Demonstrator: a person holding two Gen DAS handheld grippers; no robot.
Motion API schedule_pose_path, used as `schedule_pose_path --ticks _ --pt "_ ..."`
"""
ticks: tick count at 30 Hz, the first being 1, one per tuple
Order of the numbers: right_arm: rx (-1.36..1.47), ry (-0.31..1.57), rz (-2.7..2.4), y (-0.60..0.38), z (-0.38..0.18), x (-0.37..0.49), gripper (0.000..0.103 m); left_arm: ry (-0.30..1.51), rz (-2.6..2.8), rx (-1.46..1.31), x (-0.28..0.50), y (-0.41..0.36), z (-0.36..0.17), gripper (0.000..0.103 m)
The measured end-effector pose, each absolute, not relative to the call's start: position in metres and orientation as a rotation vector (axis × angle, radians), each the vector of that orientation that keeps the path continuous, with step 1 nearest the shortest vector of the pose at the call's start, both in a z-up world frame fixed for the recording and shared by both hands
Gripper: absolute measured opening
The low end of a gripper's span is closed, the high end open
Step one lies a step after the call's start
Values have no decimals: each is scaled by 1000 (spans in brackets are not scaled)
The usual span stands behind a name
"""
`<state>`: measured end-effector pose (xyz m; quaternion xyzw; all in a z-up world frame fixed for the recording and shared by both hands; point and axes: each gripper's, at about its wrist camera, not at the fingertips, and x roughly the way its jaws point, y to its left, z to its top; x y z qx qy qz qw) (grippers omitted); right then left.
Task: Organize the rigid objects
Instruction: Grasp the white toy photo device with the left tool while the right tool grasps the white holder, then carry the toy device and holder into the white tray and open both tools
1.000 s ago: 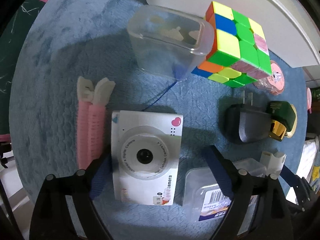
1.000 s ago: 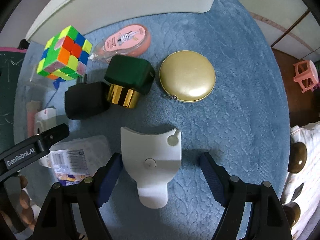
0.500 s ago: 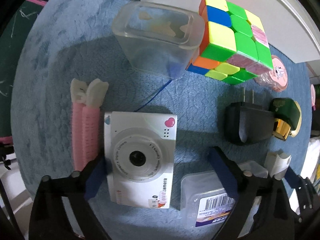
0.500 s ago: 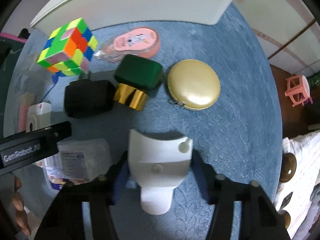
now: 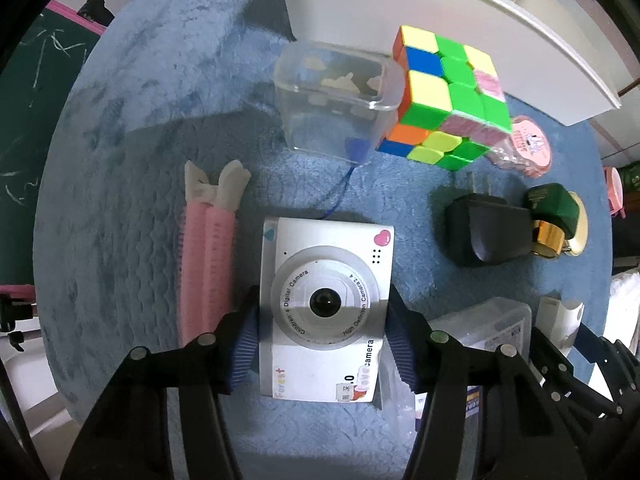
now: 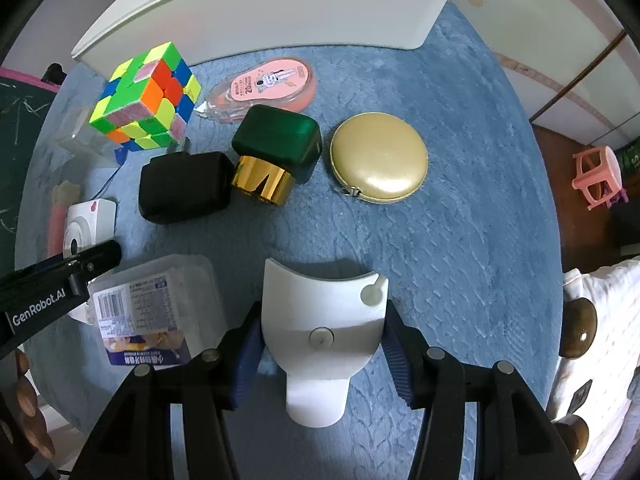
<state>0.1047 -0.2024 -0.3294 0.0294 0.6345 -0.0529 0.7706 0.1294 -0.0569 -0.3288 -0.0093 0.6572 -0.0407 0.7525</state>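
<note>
Left wrist view, lower centre: left gripper (image 5: 323,346), jaws closing, blue pads against both sides of white toy camera (image 5: 324,312), lens up, flat on blue rug (image 5: 120,160).
Left of camera: pink hair clips (image 5: 208,256), two side by side, just beside left pad.
Upper centre: clear plastic tub (image 5: 334,96), touching colour cube (image 5: 448,96) on its right.
Right of frame: black plug adapter (image 5: 486,232), w/ green-and-gold bottle (image 5: 554,216) against it.
Lower right: clear lidded box w/ barcode label (image 5: 484,328), just beside camera.
Top: white bin (image 5: 440,4), long wall along rug edge.

Right wrist view, lower centre: right gripper (image 6: 322,352), narrowed, pads pressed on white plastic holder (image 6: 320,320), curved top edge, stem toward the lens.
Centre right: round gold case (image 6: 379,162), lying apart from the rest.
Upper centre: pink tape dispenser (image 6: 264,88), near bin wall.
Lower left corner: person's fingers (image 6: 24,396), partly cut off.
</note>
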Motion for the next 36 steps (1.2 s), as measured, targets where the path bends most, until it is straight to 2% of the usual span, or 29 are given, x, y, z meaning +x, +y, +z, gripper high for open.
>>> schedule_pose_path --ticks 6,14,27,36 --pt "66 1328 -109 -202 -310 97 55 1386 -97 -64 116 -43 -301 61" --pt "70 1243 -91 -204 -269 91 55 1246 -131 -74 97 -25 -234 61" --pt "87 1068 -30 -233 -180 88 55 1034 -171 -187 110 -1 -111 61" --pt "89 910 -34 -256 -86 126 55 924 -244 -160 149 -7 -40 61"
